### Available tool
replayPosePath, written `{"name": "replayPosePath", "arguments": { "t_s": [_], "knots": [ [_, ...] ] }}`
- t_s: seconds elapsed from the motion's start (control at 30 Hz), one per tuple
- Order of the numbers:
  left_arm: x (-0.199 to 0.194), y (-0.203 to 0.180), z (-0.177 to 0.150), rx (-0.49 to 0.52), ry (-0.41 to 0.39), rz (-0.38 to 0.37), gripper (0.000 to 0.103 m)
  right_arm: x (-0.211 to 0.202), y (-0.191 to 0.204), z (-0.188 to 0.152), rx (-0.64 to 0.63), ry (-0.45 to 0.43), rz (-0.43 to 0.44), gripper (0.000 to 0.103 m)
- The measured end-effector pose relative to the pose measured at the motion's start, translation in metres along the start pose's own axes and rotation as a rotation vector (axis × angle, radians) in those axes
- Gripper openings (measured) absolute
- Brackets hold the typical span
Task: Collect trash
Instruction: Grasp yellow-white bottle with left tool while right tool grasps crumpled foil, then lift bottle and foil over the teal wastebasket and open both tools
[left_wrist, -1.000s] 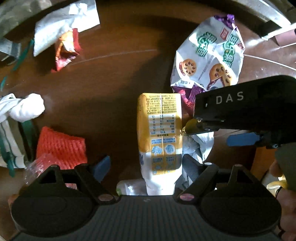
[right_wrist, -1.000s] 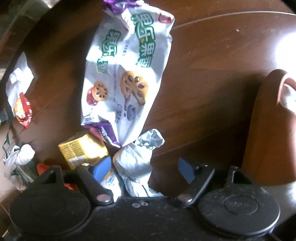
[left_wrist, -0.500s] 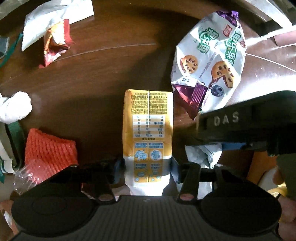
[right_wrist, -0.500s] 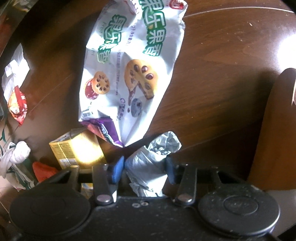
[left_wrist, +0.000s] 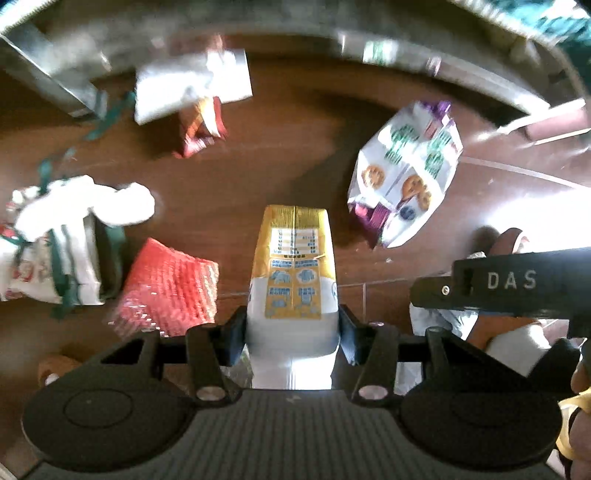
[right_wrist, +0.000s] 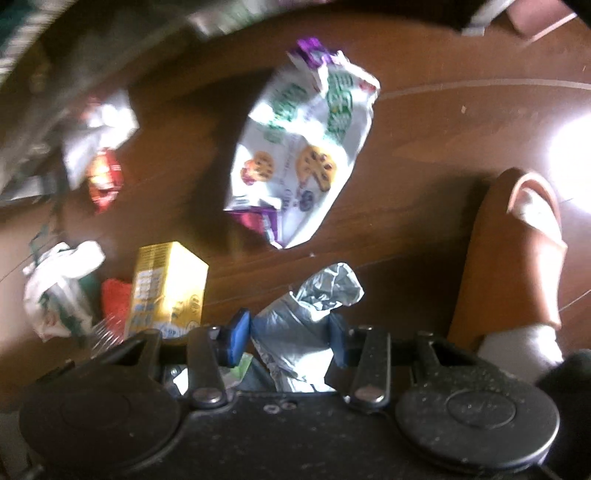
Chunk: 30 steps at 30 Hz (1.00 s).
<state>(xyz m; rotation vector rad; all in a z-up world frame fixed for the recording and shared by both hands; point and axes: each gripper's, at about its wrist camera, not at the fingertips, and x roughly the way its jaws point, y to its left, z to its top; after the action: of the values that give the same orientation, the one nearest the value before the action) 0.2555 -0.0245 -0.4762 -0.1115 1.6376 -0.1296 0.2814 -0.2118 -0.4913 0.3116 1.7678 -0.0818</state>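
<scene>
My left gripper (left_wrist: 292, 334) is shut on a yellow and white drink carton (left_wrist: 293, 269) and holds it above the dark wooden floor; the carton also shows in the right wrist view (right_wrist: 168, 291). My right gripper (right_wrist: 288, 338) is shut on a crumpled silver wrapper (right_wrist: 310, 306), lifted off the floor. The right gripper's black body marked DAS (left_wrist: 509, 282) shows at the right of the left wrist view. A white cookie bag (left_wrist: 406, 184) with purple ends lies on the floor beyond; it also shows in the right wrist view (right_wrist: 299, 147).
A red mesh net (left_wrist: 173, 288), a white and green plastic bag (left_wrist: 70, 229), a white paper with a red snack wrapper (left_wrist: 195, 110) lie on the floor at the left. A brown slipper with a foot in it (right_wrist: 517, 251) stands at the right.
Both grippers shut on their items, the left on the carton and the right on the silver wrapper, then rose away from the floor. The other trash now looks smaller and farther off.
</scene>
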Motion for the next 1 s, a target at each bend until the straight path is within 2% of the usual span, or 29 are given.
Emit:
{"name": "replayPosePath", "arguments": {
  "t_s": [0.17, 0.47, 0.73, 1.0],
  "knots": [
    [-0.056, 0.001, -0.010, -0.049, -0.078, -0.010, 0.049, -0.049, 0.013, -0.018, -0.033, -0.090, 0.022, 0.043],
    [-0.174, 0.001, -0.042, -0.112, -0.277, -0.052, 0.049, -0.159, 0.017, -0.068, -0.110, -0.283, 0.084, 0.043],
    [-0.285, -0.003, -0.077, -0.121, -0.504, -0.070, 0.049, -0.273, 0.032, -0.120, -0.246, -0.510, 0.166, 0.042],
    [-0.402, -0.017, -0.093, -0.061, -0.769, -0.068, 0.049, -0.394, 0.051, -0.163, -0.404, -0.764, 0.240, 0.042]
  ]
}}
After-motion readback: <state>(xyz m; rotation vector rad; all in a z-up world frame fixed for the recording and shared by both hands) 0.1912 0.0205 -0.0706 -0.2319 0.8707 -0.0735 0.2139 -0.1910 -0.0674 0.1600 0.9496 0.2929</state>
